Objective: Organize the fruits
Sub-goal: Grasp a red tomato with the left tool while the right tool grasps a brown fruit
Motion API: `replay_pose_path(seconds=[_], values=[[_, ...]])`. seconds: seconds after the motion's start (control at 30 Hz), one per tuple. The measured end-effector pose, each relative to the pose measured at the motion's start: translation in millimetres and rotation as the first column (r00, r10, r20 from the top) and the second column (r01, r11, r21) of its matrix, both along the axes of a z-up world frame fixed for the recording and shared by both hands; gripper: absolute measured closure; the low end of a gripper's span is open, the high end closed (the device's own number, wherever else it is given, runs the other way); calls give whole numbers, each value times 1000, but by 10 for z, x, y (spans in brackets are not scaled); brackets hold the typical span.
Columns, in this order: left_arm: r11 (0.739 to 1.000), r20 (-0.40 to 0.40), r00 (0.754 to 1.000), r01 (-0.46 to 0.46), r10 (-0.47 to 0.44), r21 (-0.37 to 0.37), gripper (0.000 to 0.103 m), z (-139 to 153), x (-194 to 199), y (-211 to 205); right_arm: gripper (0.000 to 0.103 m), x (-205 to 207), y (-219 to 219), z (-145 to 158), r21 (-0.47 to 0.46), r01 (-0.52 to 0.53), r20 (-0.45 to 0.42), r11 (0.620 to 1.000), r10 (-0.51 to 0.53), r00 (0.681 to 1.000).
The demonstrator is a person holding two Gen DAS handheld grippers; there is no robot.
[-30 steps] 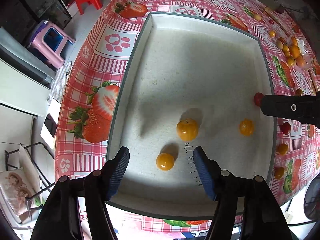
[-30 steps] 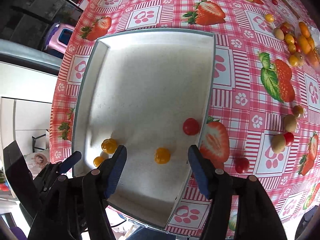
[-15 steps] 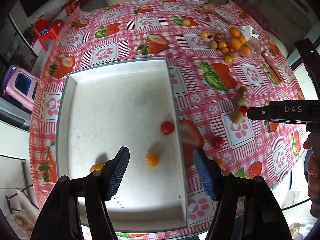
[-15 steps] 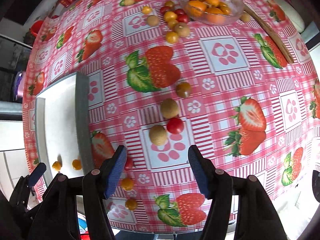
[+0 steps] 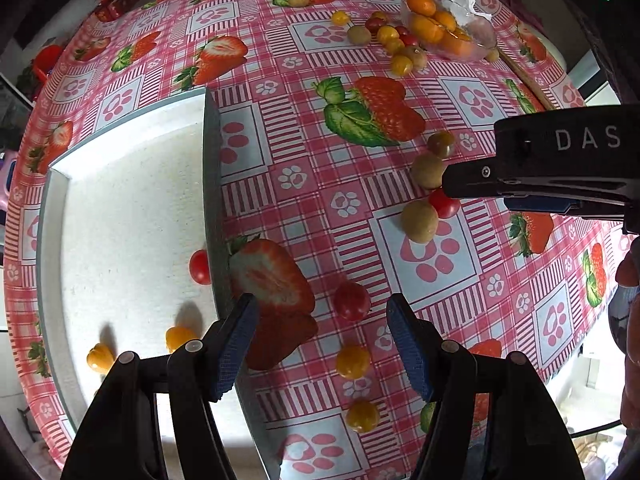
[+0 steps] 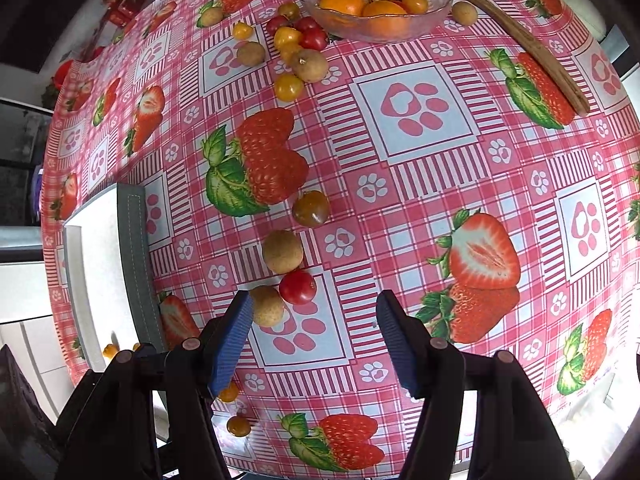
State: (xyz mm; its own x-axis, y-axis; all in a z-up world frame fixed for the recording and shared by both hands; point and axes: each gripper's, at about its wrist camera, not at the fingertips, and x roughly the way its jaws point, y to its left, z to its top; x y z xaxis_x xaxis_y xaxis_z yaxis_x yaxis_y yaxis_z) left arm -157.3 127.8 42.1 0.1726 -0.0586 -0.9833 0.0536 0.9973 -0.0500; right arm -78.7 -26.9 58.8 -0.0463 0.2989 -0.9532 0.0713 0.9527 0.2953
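Because I wanted more fruit for the tray, I kept both jaws half open and empty: a dark red tomato sat between my left jaws, a red tomato between my right.

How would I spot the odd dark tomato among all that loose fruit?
Find the biggest printed strawberry with green leaves in the middle of the tablecloth. Just below its lower right edge sits the dark tomato, heading a short line of fruit. It is brownish-green and glossy, unlike the dull tan round fruit and the bright red tomato after it.
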Motion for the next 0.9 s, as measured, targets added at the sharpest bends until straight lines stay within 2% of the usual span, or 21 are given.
replay_pose_path(seconds=[0.23,0.47,0.53,0.67,0.7,0.73,0.8,0.9], values=[[1000,-41,999,-25,26,19,36,-187,16,-34,37,137,130,-144,20,-27,-18,999,27,999],[998,-69,997,-40,42,39,36,-273,-1,-70,54,217,251,-265,12,-48,-32,999,49,998],[999,-68,997,-37,39,39,39,-271,-9,-85,55,223,289,-260,1,-61,-26,998,61,998],[999,-56,998,-17,18,33,69,-232,28,-169,75,247,358,-266,-8,-85,-18,996,85,996],[999,-55,998,-9,10,33,76,-227,35,-182,75,249,348,-264,-3,-78,-16,997,78,997],[1000,-54,999,-3,4,29,80,-223,42,-189,75,248,332,-264,-2,-72,-16,997,72,997],[1000,-56,998,-4,4,6,80,-216,46,-172,75,234,298,-252,-5,-65,-13,998,64,998],[996,-62,997,-41,37,-77,80,-180,70,-58,75,186,205,-203,8,-59,-8,998,59,998]])
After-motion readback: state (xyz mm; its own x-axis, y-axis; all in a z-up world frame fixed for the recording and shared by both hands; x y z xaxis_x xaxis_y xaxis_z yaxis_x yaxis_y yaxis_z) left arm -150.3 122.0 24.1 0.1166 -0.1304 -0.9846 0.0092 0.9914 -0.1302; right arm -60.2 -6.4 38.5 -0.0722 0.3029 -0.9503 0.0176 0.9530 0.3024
